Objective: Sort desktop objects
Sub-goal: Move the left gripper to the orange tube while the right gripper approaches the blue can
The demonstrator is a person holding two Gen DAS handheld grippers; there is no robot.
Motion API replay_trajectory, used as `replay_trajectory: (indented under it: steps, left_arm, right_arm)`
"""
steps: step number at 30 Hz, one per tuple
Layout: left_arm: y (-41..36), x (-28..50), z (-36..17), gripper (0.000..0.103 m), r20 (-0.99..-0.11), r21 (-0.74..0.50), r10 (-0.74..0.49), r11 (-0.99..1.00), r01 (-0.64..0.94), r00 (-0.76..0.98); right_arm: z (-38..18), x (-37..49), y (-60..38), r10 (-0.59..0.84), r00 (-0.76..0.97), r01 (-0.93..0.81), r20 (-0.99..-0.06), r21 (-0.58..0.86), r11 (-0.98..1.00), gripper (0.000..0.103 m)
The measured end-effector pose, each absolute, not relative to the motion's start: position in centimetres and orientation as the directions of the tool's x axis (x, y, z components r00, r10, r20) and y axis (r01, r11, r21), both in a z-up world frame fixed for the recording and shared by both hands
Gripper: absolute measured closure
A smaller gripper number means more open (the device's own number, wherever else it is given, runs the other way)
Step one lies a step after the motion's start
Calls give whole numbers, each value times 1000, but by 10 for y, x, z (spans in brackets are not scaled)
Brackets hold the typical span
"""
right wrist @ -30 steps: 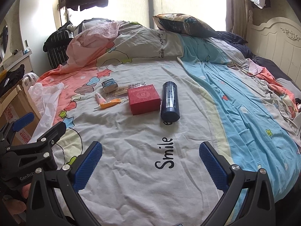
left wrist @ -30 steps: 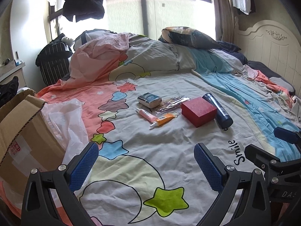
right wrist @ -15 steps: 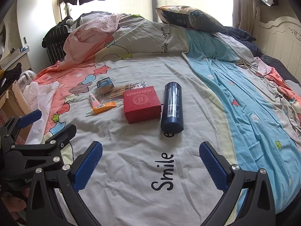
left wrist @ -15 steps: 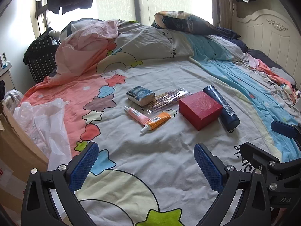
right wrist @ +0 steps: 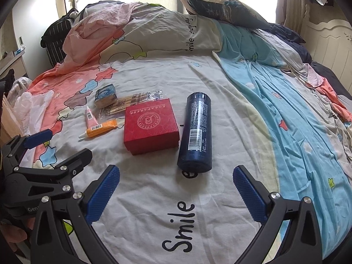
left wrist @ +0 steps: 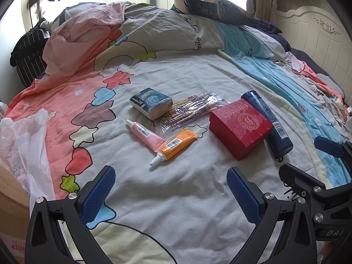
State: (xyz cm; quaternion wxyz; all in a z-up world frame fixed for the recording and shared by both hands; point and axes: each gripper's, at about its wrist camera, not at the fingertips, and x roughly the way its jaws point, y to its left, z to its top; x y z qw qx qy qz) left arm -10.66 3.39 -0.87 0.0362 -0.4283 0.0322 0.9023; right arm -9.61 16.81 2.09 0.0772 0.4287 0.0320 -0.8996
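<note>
Left wrist view: my left gripper [left wrist: 168, 192] gapes wide and empty above the quilt [left wrist: 187, 198]; the orange tube [left wrist: 175, 146] lies just ahead. Right wrist view: my right gripper [right wrist: 176, 192] is equally wide near the blue bottle [right wrist: 195, 132]. All 6 items seem unsorted.

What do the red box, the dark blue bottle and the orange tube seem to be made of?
Red box: probably cardboard, matte with an embossed-looking seal and crisp edges.
Dark blue bottle: likely plastic, glossy, with highlights along its side and a printed label.
Orange tube: apparently soft plastic, flattened and crimped at its end.
</note>
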Motion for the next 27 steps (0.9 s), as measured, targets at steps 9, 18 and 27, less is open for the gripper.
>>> replay_trajectory:
  steps: [9, 18, 27]
  left_arm:
    - [42, -133, -13, 0, -787, 75, 18, -989, -124, -617]
    - [46, -145, -28, 0, -800, 108, 6, -982, -154, -600]
    - [48, -157, -41, 22, -828, 75, 45, -979, -189, -560]
  right_arm:
    - [15, -115, 170, -105, -601, 165, -792, 5, -986, 0]
    - [1, -131, 172, -77, -571, 171, -817, -26, -985, 0]
    - [-12, -147, 177, -83, -531, 167, -843, -8, -986, 0]
